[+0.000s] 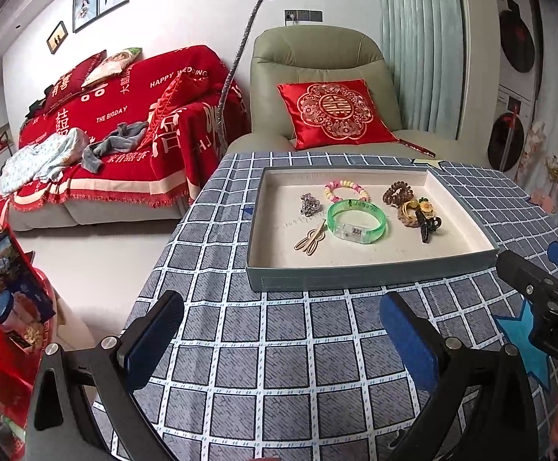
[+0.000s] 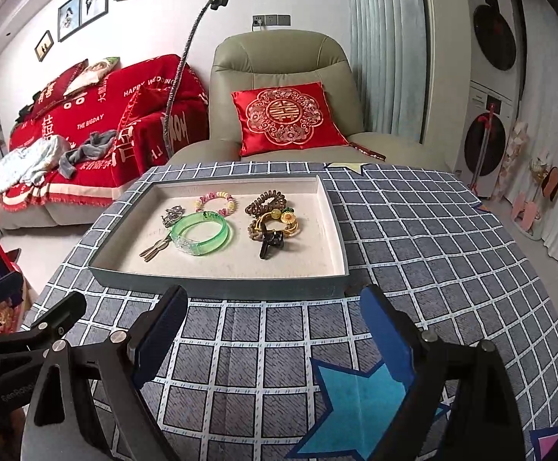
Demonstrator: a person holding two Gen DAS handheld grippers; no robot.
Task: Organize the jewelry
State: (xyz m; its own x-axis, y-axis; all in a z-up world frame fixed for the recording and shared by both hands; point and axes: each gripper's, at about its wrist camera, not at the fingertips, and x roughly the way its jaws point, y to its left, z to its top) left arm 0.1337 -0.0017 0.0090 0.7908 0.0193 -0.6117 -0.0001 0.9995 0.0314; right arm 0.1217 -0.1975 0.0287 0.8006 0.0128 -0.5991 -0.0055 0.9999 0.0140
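Observation:
A shallow grey tray [image 1: 371,274] [image 2: 217,288] with a cream lining sits on the checked tablecloth. In it lie a green bangle [image 1: 356,221] [image 2: 201,236], a pastel bead bracelet [image 1: 346,189] [image 2: 217,200], a silver brooch [image 1: 309,204] [image 2: 173,215], a gold hairpin [image 1: 309,242] [image 2: 155,249], brown coil hair ties [image 1: 397,192] [image 2: 267,201], a gold flower piece [image 1: 417,207] [image 2: 284,219] and a black claw clip [image 1: 426,228] [image 2: 271,246]. My left gripper [image 1: 280,328] hovers open before the tray's near wall, empty. My right gripper [image 2: 273,330] is open too, near the tray's front right corner, holding nothing.
A blue star sticker [image 2: 359,395] marks the cloth under the right gripper. Beyond the table stand a green armchair [image 1: 317,57] with a red cushion [image 1: 334,113] and a sofa under a red cover [image 1: 125,115]. Red boxes [image 1: 2,326] stand left of the table edge.

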